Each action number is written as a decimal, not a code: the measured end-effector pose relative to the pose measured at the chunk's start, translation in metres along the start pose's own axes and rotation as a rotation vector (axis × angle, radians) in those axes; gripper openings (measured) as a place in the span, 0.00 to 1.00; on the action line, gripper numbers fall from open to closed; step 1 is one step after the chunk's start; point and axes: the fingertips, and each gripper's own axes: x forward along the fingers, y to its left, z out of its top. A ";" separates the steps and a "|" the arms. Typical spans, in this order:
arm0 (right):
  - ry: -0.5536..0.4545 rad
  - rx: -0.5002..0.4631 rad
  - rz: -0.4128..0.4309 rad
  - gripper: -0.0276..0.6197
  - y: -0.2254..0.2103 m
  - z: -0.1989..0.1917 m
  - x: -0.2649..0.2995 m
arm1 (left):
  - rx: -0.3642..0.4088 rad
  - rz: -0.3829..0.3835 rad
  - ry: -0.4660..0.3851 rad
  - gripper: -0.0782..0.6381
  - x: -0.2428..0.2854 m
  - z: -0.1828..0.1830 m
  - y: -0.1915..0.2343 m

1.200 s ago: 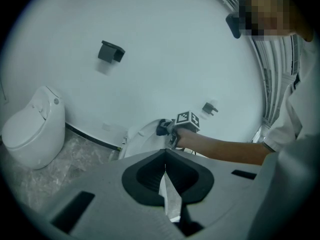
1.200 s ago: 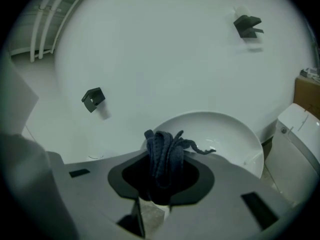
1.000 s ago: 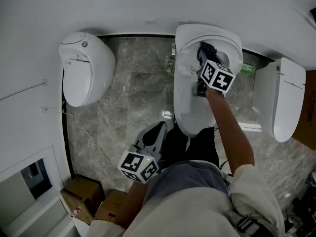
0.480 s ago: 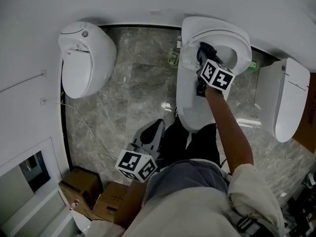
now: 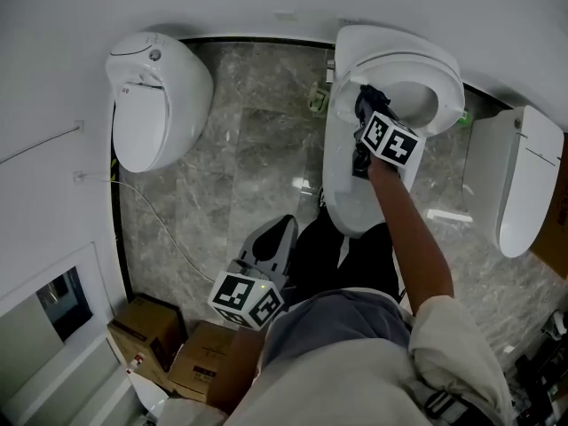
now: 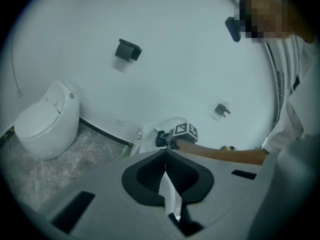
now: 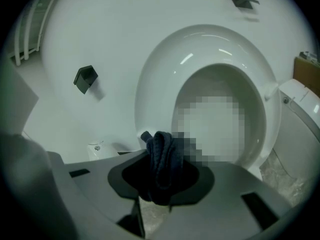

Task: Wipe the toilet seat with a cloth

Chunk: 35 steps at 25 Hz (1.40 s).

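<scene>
The right gripper (image 7: 159, 150) pinches a bunched dark blue cloth (image 7: 161, 168) just by the left rim of the white oval toilet seat (image 7: 155, 79). Its bare forearm (image 5: 410, 233) reaches out straight. The left gripper (image 6: 165, 159), pressed together and empty, hangs low over the grey stone floor (image 5: 240, 149).

Bare floor (image 5: 253, 149) is separating the centre toilet (image 5: 346, 193) from the left toilet (image 5: 155, 105); the right toilet (image 5: 524, 185) is crowding its other side.
</scene>
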 end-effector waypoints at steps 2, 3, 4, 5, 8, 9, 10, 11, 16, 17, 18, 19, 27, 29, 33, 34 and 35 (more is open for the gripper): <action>0.014 -0.004 -0.003 0.19 0.000 -0.006 0.004 | -0.001 0.005 0.000 0.12 0.000 0.001 0.003; 0.020 -0.007 -0.005 0.19 0.000 -0.008 0.006 | -0.002 0.006 0.000 0.12 0.000 0.001 0.003; 0.025 -0.010 -0.007 0.19 0.000 -0.011 0.008 | -0.003 0.008 0.001 0.12 0.000 0.001 0.004; 0.030 -0.010 -0.010 0.19 0.000 -0.013 0.010 | -0.004 0.010 0.002 0.12 0.000 0.001 0.005; 0.049 0.009 -0.018 0.19 -0.002 -0.023 0.018 | -0.007 0.020 0.009 0.12 0.000 -0.001 0.009; 0.059 0.028 -0.021 0.19 -0.003 -0.028 0.021 | -0.008 0.024 0.012 0.12 0.000 -0.002 0.010; 0.070 0.053 -0.024 0.19 -0.005 -0.034 0.023 | -0.008 0.027 0.016 0.12 -0.001 -0.003 0.011; 0.080 0.074 -0.029 0.19 -0.006 -0.039 0.026 | -0.009 0.030 0.019 0.12 -0.001 -0.004 0.012; 0.107 0.128 -0.031 0.19 -0.014 -0.058 0.039 | 0.035 0.066 0.043 0.12 -0.003 -0.008 0.017; 0.107 0.137 -0.029 0.19 -0.016 -0.061 0.041 | 0.060 0.073 0.049 0.12 -0.003 -0.009 0.016; 0.106 0.137 -0.027 0.19 -0.017 -0.063 0.043 | 0.075 0.076 0.053 0.12 -0.003 -0.010 0.015; 0.106 0.134 -0.027 0.19 -0.019 -0.065 0.044 | 0.080 0.075 0.055 0.12 -0.003 -0.011 0.013; 0.113 0.243 -0.037 0.19 -0.029 -0.089 0.055 | 0.072 0.070 0.092 0.12 -0.006 -0.031 0.008; 0.119 0.285 -0.048 0.19 -0.035 -0.098 0.059 | 0.068 0.067 0.106 0.12 -0.005 -0.037 0.006; 0.129 0.350 -0.079 0.19 -0.050 -0.115 0.063 | 0.081 0.057 0.135 0.12 -0.004 -0.043 0.004; 0.129 0.369 -0.086 0.19 -0.054 -0.119 0.064 | 0.082 0.055 0.140 0.12 -0.004 -0.044 0.005; 0.130 0.389 -0.093 0.19 -0.058 -0.123 0.065 | 0.081 0.055 0.143 0.12 -0.004 -0.044 0.006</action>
